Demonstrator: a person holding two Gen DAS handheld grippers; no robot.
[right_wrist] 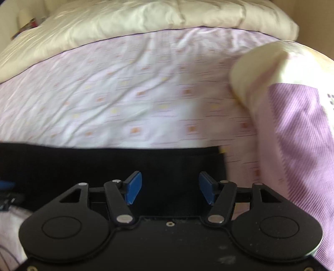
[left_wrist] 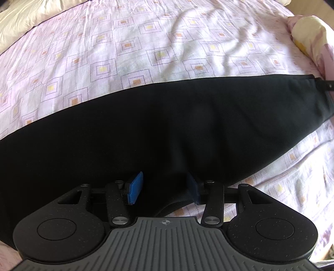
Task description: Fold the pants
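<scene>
Black pants lie in a long band across a pink patterned bedsheet. In the left wrist view my left gripper is open over the pants' near edge, and a raised hump of black cloth sits between its blue pads. In the right wrist view, which is blurred, the pants end at a straight edge on the right. My right gripper is open just above that end, its blue pads wide apart with nothing in them.
A cream quilt lies along the far side of the bed. A pink and cream pillow sits at the right, also seen in the left wrist view. The other gripper shows at the left edge.
</scene>
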